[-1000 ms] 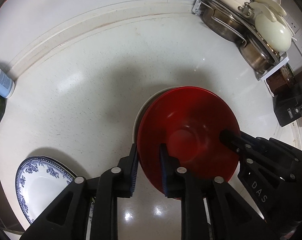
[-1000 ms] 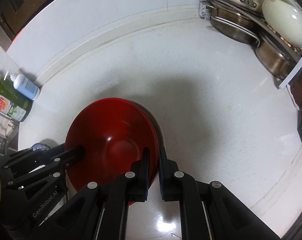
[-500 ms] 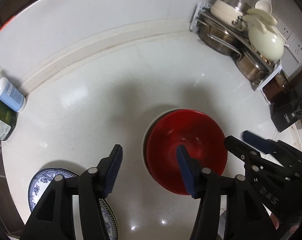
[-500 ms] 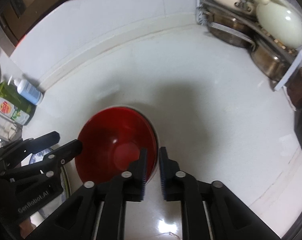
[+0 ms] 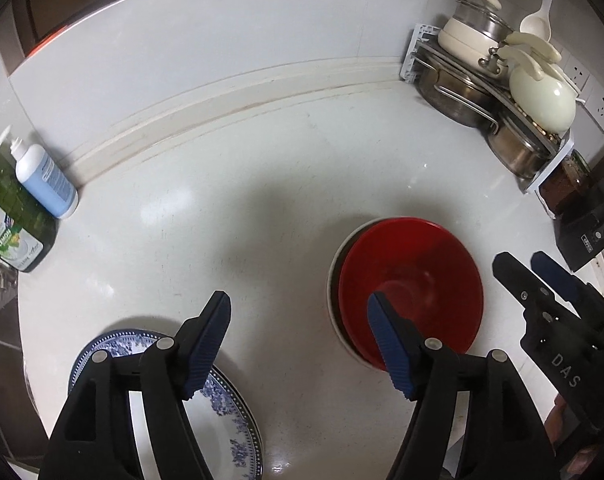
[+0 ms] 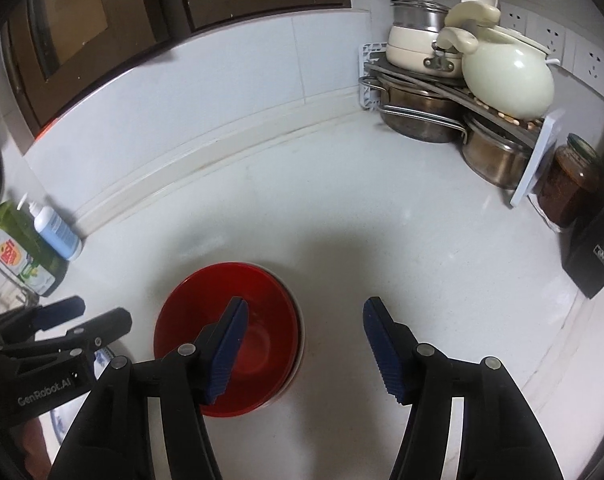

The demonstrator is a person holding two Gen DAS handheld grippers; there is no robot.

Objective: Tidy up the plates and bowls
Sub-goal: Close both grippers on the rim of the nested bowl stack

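Observation:
A red bowl (image 5: 417, 280) sits nested on a white dish whose rim (image 5: 333, 280) shows at its left, on the white counter. It also shows in the right wrist view (image 6: 206, 312). My left gripper (image 5: 300, 344) is open and empty, raised above the counter, left of the bowl. My right gripper (image 6: 303, 350) is open and empty, raised above the bowl's right edge. A blue-patterned white plate (image 5: 230, 408) lies at the near left, partly hidden under my left gripper's fingers.
A soap pump bottle (image 5: 46, 182) and a green dish-soap bottle (image 5: 10, 220) stand at the left wall. A corner rack of steel pots (image 6: 421, 108) and a cream pot (image 6: 505, 80) stands back right, with a jar (image 6: 565, 188) and a black box (image 6: 593, 256).
Both grippers let go of the red bowl, opened wide and pulled up and back. The bowl now rests on the white dish.

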